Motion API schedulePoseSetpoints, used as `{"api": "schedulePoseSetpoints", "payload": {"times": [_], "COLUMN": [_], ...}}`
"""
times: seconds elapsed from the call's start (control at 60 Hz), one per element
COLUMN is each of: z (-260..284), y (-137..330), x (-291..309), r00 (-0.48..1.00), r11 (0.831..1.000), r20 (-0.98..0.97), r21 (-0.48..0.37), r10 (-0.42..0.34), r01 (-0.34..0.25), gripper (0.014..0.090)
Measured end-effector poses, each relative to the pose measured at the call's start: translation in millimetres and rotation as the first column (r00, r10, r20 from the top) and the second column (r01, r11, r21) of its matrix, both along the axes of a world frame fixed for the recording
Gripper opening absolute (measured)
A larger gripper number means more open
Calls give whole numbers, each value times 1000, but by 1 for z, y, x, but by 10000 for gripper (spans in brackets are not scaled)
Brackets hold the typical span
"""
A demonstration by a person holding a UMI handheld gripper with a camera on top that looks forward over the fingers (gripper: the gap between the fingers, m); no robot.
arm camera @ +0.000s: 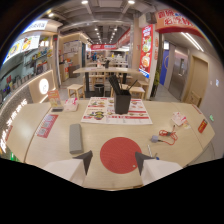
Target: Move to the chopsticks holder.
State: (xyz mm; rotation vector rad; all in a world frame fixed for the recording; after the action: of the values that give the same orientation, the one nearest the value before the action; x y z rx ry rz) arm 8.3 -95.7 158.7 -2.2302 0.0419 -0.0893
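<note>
far across the table, the chopsticks holder stands on a menu sheet.
gripper fingers spread wide, gripping nothing, with a red round mat showing between them.

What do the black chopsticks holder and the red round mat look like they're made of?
The chopsticks holder looks like matte black plastic: dull sides without glare, though metal can't be excluded. The red round mat seems flat, flexible silicone or rubber, with a fine dotted texture.
</note>
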Motion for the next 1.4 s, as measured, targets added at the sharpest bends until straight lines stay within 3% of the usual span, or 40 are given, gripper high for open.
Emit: {"api": "schedulePoseSetpoints", "payload": {"times": [0.2,0.5,0.733,1.15,1.4], "z": [17,44,52,48,38], "y": [3,43,114,281,323], "x": [-15,-42,-33,1,10], "r00": [1000,1000,1000,999,999], "r11": [1000,996,993,991,992], "r20": [12,8,9,5,-6], "r21": [29,91,115,128,112], "r10": [-4,-14,-17,39,54], "r01": [4,13,16,-39,-53], "gripper": [846,847,847,848,846]}}
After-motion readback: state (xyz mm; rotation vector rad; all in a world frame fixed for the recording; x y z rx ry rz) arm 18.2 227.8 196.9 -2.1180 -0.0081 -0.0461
